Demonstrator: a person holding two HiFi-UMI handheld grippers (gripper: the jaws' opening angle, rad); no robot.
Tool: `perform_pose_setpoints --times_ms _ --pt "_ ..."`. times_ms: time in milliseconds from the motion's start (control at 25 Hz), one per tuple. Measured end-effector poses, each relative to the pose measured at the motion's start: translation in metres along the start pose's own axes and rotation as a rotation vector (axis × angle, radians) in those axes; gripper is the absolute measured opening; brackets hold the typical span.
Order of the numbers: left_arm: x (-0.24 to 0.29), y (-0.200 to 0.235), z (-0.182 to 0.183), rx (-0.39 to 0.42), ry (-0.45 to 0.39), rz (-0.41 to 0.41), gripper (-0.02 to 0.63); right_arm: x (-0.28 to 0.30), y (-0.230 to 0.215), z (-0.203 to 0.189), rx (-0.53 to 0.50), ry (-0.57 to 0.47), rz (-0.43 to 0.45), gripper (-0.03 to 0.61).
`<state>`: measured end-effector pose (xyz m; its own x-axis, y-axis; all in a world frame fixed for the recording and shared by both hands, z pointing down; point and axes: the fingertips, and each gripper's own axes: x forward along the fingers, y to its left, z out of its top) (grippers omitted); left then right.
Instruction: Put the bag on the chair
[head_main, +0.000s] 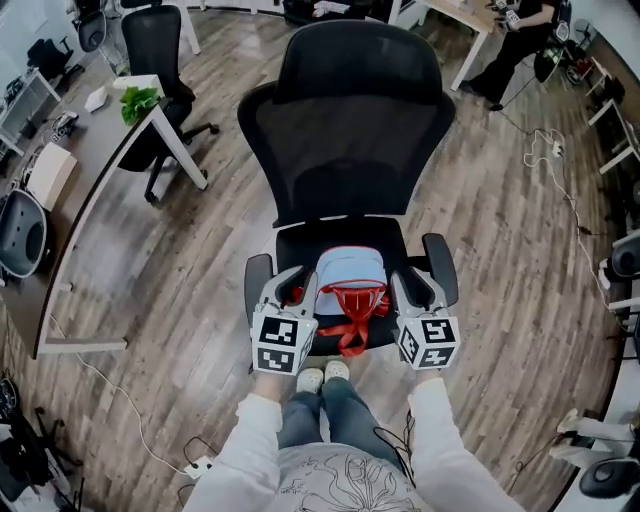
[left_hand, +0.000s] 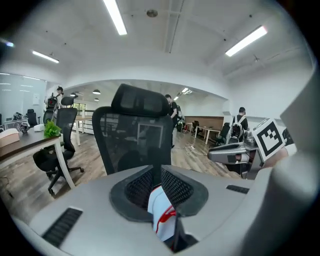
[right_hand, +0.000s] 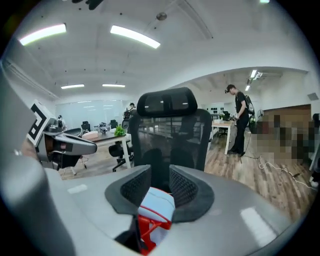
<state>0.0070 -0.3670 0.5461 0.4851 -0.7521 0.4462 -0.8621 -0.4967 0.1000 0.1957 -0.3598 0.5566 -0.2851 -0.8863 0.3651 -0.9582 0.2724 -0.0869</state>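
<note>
1. The bag, pale blue, lies on the seat of the chair. Its long axis runs from the backrest toward the seat's front edge.
2. Its red straps are at the end nearest the seat's front edge, spilling toward it; the plain blue end points at the backrest.
3. The chair is black, with a mesh back and a headrest, and stands on a wood-plank floor.
4. Left of the chair is a desk with a plant on it. A person stands beyond the chair to the right, by another desk.
5. The left gripper is at the bag's left side, over the seat. Its jaws stand close together and pinch the bag's fabric.
6. The right gripper is at the bag's right side. Its jaws stand wider, with the bag filling the gap and touching both pads.
</note>
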Motion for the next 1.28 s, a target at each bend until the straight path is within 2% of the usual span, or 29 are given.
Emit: perform_pose_setpoints --times_ms 80,320,520,680,920,1280 --pt "-0.012 0.003 0.023 -0.007 -0.047 0.018 0.035 -0.009 0.008 0.028 0.008 -0.064 -0.011 0.104" --pt "-0.052 -0.001 0.081 -0.040 -0.176 0.043 0.015 -0.043 0.029 0.099 -0.007 -0.206 -0.032 0.072" --pt "-0.083 -0.013 0.117 -0.005 -0.256 0.057 0.012 -0.072 0.040 0.135 -0.010 -0.289 -0.050 0.041" --pt "-0.101 -0.022 0.135 0.003 -0.308 0.061 0.011 -0.089 0.044 0.154 0.019 -0.343 -0.048 0.041" --pt "-0.120 -0.036 0.153 0.004 -0.363 0.055 0.009 -0.106 0.051 0.171 0.000 -0.394 -0.054 0.026" --pt "-0.133 -0.041 0.157 0.021 -0.388 0.095 0.011 -0.121 0.058 0.180 -0.029 -0.423 -0.046 0.026"
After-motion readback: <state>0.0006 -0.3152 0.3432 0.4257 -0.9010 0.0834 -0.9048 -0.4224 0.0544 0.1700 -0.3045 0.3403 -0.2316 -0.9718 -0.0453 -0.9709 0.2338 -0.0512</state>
